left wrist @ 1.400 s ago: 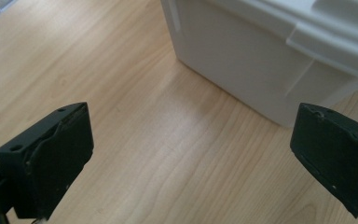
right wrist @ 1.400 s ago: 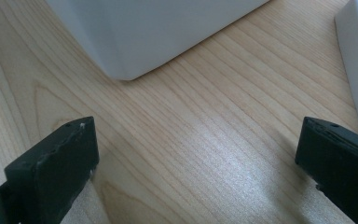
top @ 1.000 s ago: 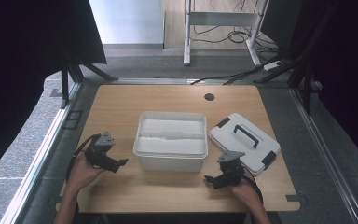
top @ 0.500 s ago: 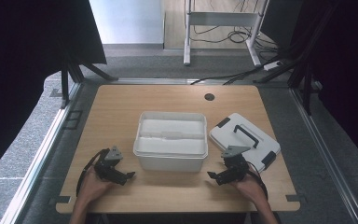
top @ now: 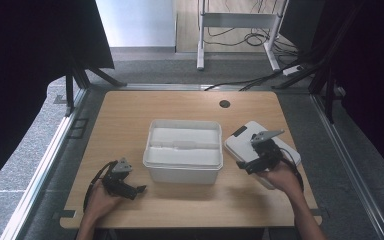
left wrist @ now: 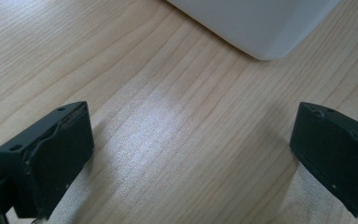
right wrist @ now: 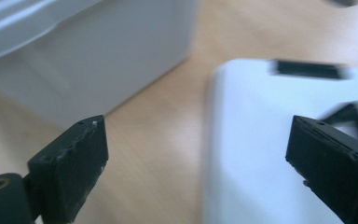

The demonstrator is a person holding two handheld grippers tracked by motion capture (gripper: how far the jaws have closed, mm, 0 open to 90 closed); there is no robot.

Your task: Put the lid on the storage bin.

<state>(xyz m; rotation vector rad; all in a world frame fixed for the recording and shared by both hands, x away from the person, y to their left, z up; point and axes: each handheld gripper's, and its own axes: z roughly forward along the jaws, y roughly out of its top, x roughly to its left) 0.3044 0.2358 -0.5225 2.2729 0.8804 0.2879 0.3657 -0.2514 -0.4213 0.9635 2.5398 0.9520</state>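
lid (top: pixel 260 150) lies right of the bin (top: pixel 184 149) on the table (top: pixel 130 115)

Right gripper (right wrist: pixel 196 177): jaws wide apart, just been closing slightly, nothing between them. Below: wooden table (right wrist: pixel 158 140). White bin (right wrist: pixel 88 60) upper left, white lid (right wrist: pixel 261 140) w/ black handle (right wrist: pixel 349 116) at right, near bin, not touching. Picture blurred.

left gripper (top: pixel 130 190): black, looping cable | right gripper (top: pixel 252 165): black, grey plate
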